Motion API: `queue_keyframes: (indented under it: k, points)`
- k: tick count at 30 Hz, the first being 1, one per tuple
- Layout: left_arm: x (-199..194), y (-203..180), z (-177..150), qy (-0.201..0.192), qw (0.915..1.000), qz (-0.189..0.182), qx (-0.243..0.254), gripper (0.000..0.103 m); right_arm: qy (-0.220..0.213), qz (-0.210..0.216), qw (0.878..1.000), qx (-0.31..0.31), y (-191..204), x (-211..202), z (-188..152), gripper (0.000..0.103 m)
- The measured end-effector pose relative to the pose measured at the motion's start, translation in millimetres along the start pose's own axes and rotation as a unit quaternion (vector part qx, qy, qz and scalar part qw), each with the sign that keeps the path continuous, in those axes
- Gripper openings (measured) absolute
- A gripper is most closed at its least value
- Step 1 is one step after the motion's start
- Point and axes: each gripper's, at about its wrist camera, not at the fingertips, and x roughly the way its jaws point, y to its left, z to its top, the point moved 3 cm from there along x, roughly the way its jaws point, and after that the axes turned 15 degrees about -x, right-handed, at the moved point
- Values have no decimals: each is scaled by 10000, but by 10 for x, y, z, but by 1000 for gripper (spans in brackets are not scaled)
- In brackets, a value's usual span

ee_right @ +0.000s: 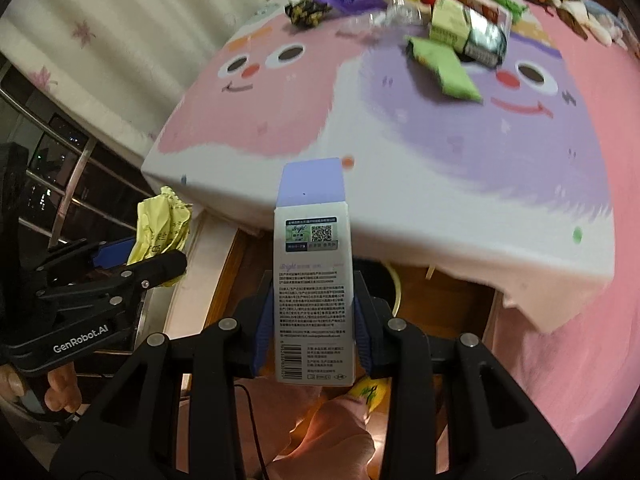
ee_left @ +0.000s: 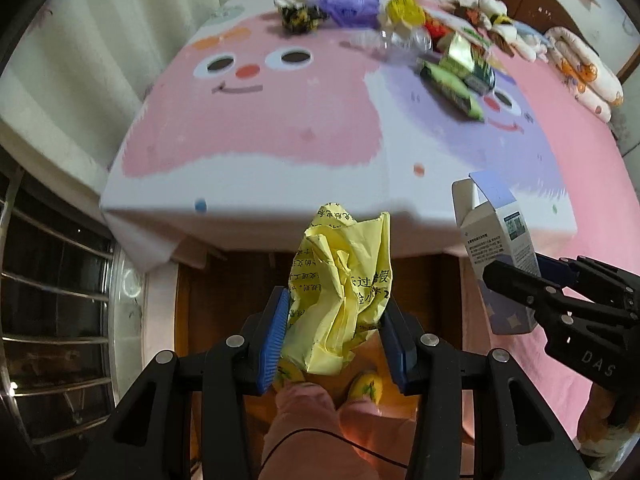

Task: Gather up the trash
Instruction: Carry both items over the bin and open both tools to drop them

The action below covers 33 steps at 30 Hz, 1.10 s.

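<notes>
Fingers clamped, one piece of trash per gripper, low centre of each wrist view.
Left gripper (ee_left: pixel 334 332) pinches one crumpled yellow paper (ee_left: pixel 340 288); right gripper (ee_right: pixel 314 332) pinches one open carton (ee_right: pixel 313 280), both held off the bed's (ee_left: pixel 256 128) near edge. Judged partly done: a blurred heap (ee_left: pixel 400 28) remains at upper frame, including one purple bag (ee_left: pixel 344 0) and two green packets (ee_left: pixel 452 86); total uncountable.

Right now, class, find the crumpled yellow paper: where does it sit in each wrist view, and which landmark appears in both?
Left wrist view: the crumpled yellow paper is bottom centre, clamped in the left gripper.
Right wrist view: the paper is at the left edge, poking from that same gripper.
Shared landmark: the green wrapper on the cartoon-face bedsheet.
</notes>
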Motion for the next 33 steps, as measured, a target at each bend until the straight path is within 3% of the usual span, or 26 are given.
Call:
queue_keyframes:
  k: [8,16,26,31,32,33]
  points:
    - [546,142,-265,443,9990,-65,52,43,504,-104,9983,280,171,422,-571,32]
    - [1616,330,-500,1057,9940,-129,240,43,902,-262,9909,960,194,1207,-1159,32]
    - [2922,296,-586,1183,9911,-101,607,45,975,-428,9788,1748,-222,2465,-1628,32]
    - [3361,213,-584,1071,9914,-88,749,53,843,-388,9763,1956,-467,2929,-1639,32]
    - [3438,212,-573,1044,9917,-79,740,56,829,-398,9759,1978,-513,2987,-1625,33]
    - [3463,221,-554,1011,9922,-71,723,68,812,-397,9753,2015,-551,3048,-1626,34]
